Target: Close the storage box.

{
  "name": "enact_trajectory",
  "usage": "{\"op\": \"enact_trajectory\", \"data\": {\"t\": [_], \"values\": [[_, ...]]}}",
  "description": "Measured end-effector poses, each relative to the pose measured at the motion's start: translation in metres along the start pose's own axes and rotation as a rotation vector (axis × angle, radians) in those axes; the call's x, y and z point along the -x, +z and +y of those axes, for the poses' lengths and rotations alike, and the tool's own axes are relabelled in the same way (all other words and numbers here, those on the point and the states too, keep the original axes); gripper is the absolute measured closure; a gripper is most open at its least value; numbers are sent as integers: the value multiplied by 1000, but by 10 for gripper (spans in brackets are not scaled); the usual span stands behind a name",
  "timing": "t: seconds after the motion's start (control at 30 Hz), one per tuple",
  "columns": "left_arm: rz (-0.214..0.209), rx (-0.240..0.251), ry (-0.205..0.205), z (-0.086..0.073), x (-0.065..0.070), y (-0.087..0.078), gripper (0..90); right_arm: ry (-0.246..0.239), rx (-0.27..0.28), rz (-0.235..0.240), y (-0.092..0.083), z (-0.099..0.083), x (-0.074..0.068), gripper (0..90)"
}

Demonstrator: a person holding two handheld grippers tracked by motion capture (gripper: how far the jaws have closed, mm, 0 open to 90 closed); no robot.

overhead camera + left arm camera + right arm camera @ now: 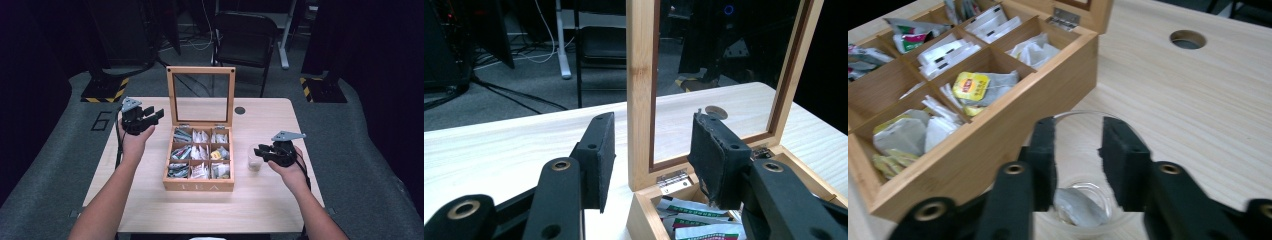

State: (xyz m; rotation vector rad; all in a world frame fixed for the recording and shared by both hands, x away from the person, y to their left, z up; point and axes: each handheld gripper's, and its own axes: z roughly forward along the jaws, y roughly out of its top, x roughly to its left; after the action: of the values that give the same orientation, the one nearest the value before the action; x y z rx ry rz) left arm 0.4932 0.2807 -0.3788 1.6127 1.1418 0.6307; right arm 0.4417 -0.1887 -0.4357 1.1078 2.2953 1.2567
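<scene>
A wooden tea box (198,186) stands at mid-table with its glass lid (170,95) upright, its compartments full of tea bags. My left gripper (156,116) hovers open just left of the lid. In the left gripper view, the lid's frame post (641,90) rises beyond the gap of the left gripper (654,125), untouched. Right of the box stands a clear glass (254,159). My right gripper (260,151) is at its rim. In the right gripper view, the right gripper (1077,130) is open over the glass (1068,116), and a tea bag (1075,207) lies at the bottom.
A round cable hole (240,110) sits in the table behind the box, right of the lid. A black chair (245,37) stands beyond the far table edge. Bare wood lies in front of the box and along the table's left side.
</scene>
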Motion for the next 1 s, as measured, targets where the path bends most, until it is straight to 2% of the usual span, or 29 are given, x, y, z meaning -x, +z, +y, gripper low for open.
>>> {"op": "enact_trajectory", "data": {"t": [0.13, 0.47, 0.77, 1.0], "values": [[0, 2, 1, 0, -1, -1, 527, -29, -1, 1, 0, 9, -4, 555], [4, 4, -10, 0, -2, -1, 523, -38, 33, 11, -2, 32, -11, 527], [8, 6, -19, 0, -4, -1, 521, -75, 71, 45, -7, 58, -18, 512], [9, 3, -17, 0, -4, -1, 521, -85, 67, 39, -1, 77, -21, 505]]}}
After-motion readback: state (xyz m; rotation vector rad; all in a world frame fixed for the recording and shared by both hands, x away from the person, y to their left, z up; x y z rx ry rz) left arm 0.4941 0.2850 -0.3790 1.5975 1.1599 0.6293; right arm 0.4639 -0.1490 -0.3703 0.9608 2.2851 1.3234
